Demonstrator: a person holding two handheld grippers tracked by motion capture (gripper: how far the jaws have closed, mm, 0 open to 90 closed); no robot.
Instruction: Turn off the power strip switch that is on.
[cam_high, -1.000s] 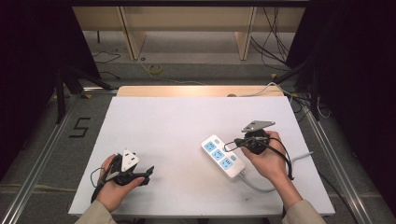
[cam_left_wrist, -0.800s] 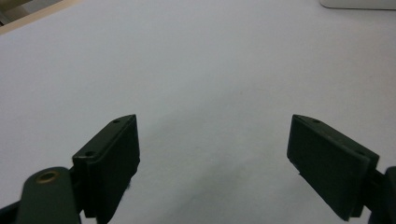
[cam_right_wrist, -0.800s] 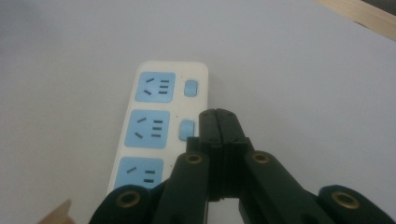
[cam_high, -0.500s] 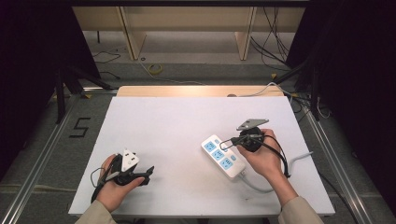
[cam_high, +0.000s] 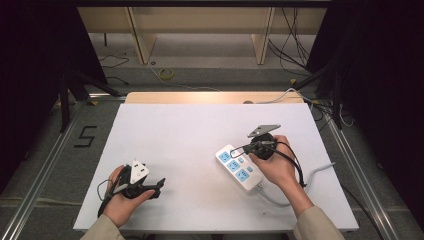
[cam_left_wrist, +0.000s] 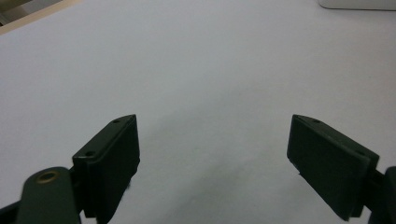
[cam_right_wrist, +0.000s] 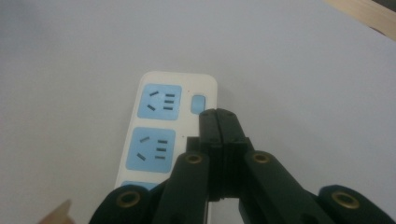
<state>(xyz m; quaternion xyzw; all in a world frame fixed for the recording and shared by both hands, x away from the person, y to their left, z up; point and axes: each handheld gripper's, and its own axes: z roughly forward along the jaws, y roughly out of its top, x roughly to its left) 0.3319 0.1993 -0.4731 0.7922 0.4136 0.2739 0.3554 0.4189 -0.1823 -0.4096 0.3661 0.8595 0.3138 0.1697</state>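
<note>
Right gripper (cam_right_wrist: 217, 116) closed over power strip (cam_right_wrist: 159, 135); no legible writing.

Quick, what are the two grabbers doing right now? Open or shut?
Left gripper: open, holding nothing, above the bare white table.
Right gripper: shut, empty, tips over the power strip beside its switch.

A white power strip (cam_high: 239, 167) lies flat on the white table, set at a slant, its grey cord (cam_high: 315, 175) trailing off from its near end. It has three blue sockets and small blue switches beside them. The right gripper (cam_right_wrist: 217, 122) hangs directly over it, jaws pressed together above the far switch (cam_right_wrist: 198, 104).
</note>
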